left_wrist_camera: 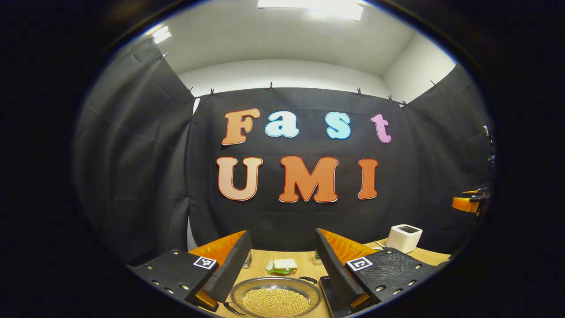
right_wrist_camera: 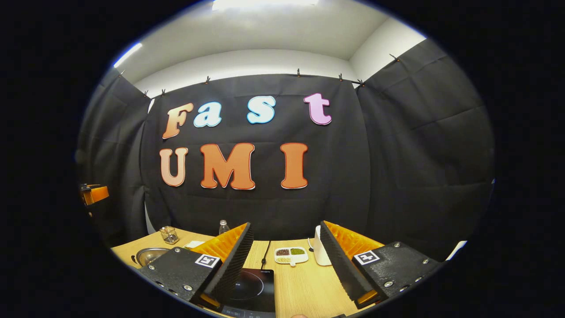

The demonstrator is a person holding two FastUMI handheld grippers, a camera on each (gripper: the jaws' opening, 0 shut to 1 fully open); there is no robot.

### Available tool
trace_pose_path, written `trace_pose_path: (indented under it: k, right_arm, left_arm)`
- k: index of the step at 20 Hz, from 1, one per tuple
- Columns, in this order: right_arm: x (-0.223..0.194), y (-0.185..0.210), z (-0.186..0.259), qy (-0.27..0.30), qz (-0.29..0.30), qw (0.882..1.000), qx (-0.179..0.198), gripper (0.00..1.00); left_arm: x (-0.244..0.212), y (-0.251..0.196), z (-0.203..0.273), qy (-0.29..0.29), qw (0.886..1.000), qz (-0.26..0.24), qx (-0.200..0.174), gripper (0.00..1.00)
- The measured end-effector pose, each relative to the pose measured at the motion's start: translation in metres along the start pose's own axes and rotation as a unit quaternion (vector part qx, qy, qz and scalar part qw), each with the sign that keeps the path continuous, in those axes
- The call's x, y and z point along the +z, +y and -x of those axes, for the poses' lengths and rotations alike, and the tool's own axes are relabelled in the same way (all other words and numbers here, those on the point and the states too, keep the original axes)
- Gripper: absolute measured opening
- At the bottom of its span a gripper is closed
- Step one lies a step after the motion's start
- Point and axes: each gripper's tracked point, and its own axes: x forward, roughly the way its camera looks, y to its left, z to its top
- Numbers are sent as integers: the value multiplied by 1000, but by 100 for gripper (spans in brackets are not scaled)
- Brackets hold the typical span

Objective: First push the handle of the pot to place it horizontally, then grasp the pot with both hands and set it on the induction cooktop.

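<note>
Two hand-held grippers, left (left_wrist_camera: 282,265) and right (right_wrist_camera: 284,260), hover with fingers apart and hold nothing. The pot (left_wrist_camera: 276,300) of beans sits on the counter (left_wrist_camera: 304,265) just below the left one, with the induction cooktop (right_wrist_camera: 251,289) beside the pot. I would lower one finger beside the pot's dark handle (left_wrist_camera: 309,279) and push it sideways slowly, so the beans do not spill.

A staged recording booth: black cloth walls (left_wrist_camera: 145,168) clipped around a wooden table (right_wrist_camera: 304,282) under ceiling lights (left_wrist_camera: 309,6).

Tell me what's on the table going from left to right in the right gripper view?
Pot → wire basket → clear bottle → induction cooktop → divided dish of beans → white appliance. The right gripper hangs open above the table, gripping nothing.
</note>
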Motion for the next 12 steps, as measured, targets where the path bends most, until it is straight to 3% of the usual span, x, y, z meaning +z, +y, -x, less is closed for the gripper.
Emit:
trace_pose_path:
  k: [12]
  right_arm:
    - [2, -3, -1, -6, -11, 1000, -3, 95]
  left_arm:
    - [5, 2, -3, -13, 1000, -3, 11, 91]
